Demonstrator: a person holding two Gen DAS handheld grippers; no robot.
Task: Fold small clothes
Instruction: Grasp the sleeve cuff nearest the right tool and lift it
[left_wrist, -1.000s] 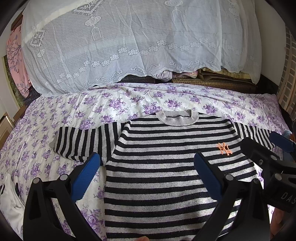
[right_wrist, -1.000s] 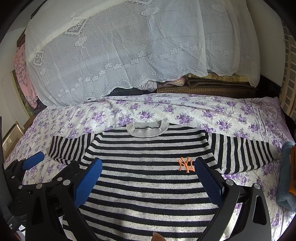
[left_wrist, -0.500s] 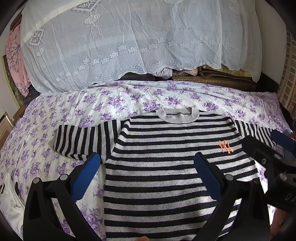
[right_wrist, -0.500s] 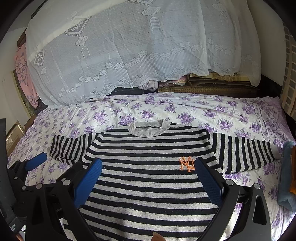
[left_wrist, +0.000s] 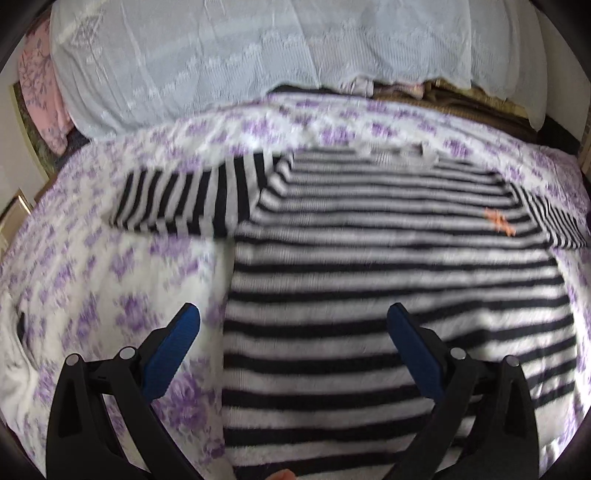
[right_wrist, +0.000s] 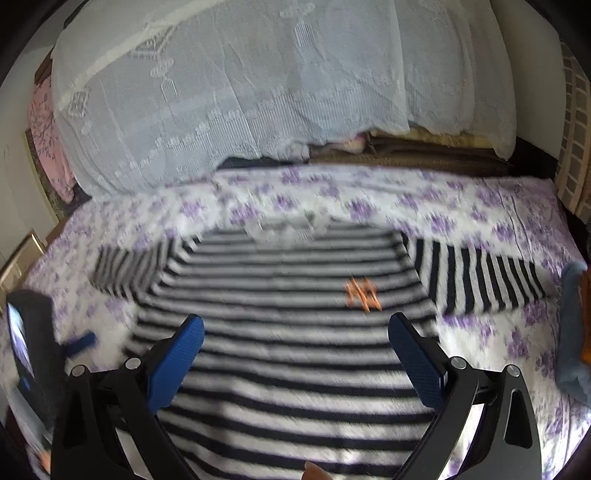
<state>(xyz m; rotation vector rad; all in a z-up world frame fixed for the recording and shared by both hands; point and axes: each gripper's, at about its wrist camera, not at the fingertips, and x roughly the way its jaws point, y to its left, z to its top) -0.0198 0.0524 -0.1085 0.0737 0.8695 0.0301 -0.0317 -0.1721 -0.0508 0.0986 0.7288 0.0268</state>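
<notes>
Looking along your left gripper (left_wrist: 293, 325), you have its blue pads spread wide with nothing between them; the striped sweater (left_wrist: 388, 280) lies flat on the floral bedsheet (left_wrist: 110, 266) ahead, its side edge running between your fingers and its left sleeve (left_wrist: 177, 199) stretched ahead to the left. From your right gripper (right_wrist: 295, 336), equally wide apart and empty, you alone see the right sleeve (right_wrist: 476, 280) in full, the orange logo (right_wrist: 362, 291) just ahead, and blue-grey cloth (right_wrist: 570, 332) at far right.
</notes>
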